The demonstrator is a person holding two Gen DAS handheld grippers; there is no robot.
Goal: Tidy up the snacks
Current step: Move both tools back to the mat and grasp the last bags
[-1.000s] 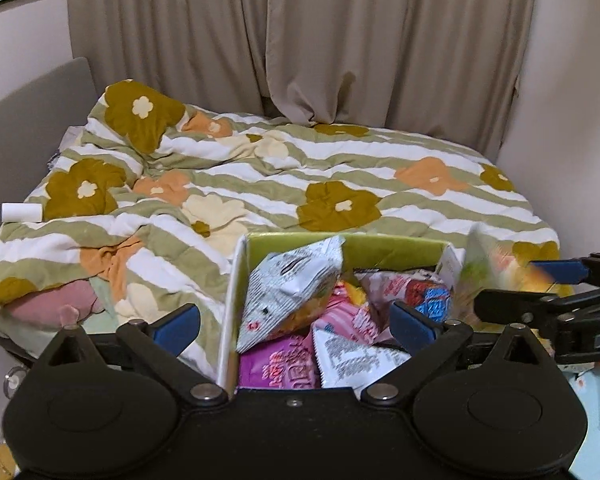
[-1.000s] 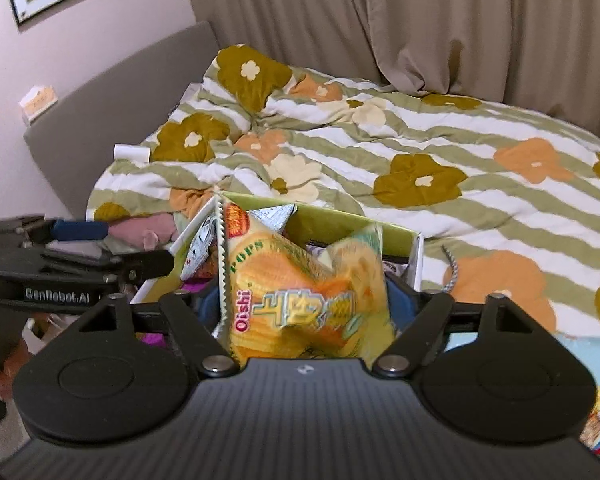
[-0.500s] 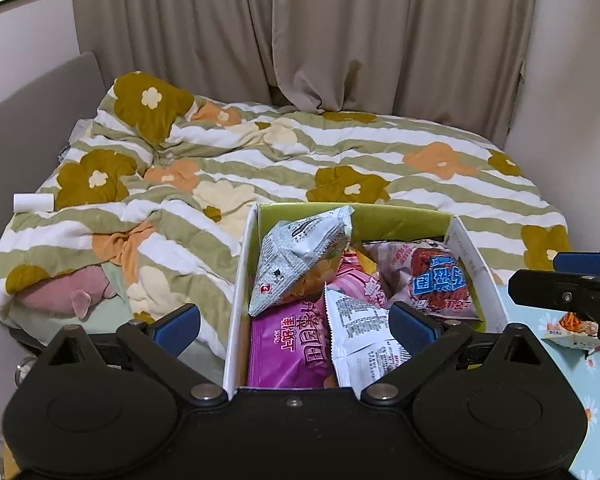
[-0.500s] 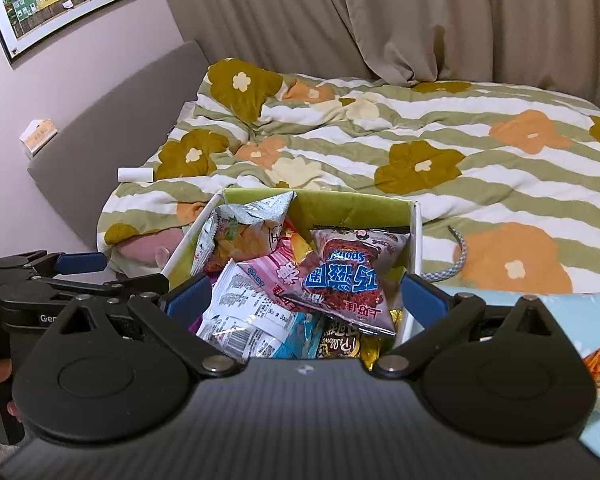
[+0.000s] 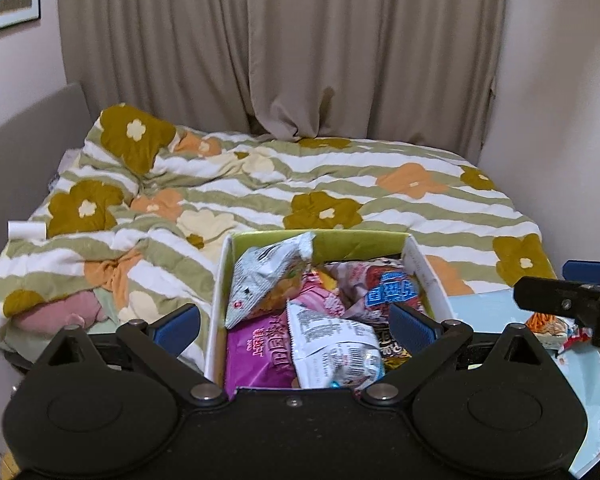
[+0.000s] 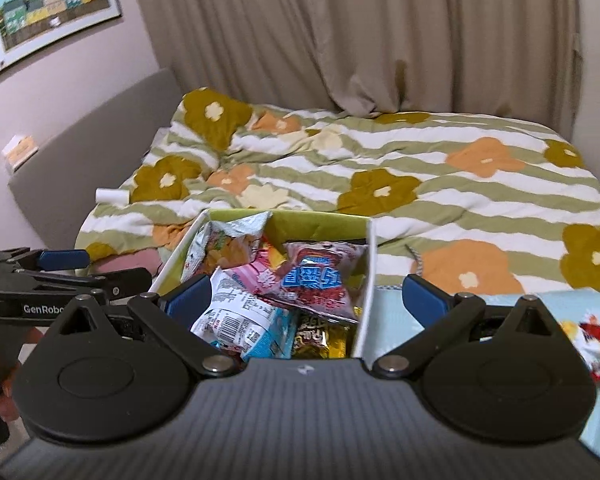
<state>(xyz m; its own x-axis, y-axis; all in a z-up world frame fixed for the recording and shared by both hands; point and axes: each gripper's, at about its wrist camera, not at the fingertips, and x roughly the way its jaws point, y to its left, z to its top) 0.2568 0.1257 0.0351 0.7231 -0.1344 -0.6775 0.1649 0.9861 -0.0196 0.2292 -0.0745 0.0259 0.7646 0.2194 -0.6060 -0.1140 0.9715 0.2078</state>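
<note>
A bedroom is seen from two handheld tools held over a white cardboard box [image 5: 423,270] with a green lining, which stands at the foot of a bed [image 5: 340,184] covered by a striped, flowered quilt.

One second ago a yellow Oishi snack bag was clamped in the right tool [image 6: 307,300], above the box. That bag is no longer held: the right tool's blue pads [image 6: 423,295] are now spread wide with nothing between them, and the tool has been drawn back from the box. The yellow bag itself cannot be made out for certain among the packets; a glimpse of yellow foil [image 6: 320,340] is seen low in the box's near right corner.

The left tool [image 5: 296,324] is likewise wide open and empty, held just in front of the box.

The box is already crowded: a silver bag [image 5: 268,276] is propped at the back left, a purple packet [image 5: 260,356] lies in front of it, a white packet [image 5: 332,344] sits in the middle, and a red and blue bag [image 5: 384,288] is at the right.

On a pale blue flowered cloth [image 6: 556,312] on the bench to the right, a red and white packet [image 6: 598,346] is left outside the box. By that evidence one deposit is judged complete and at least one more pickup remains.
</note>
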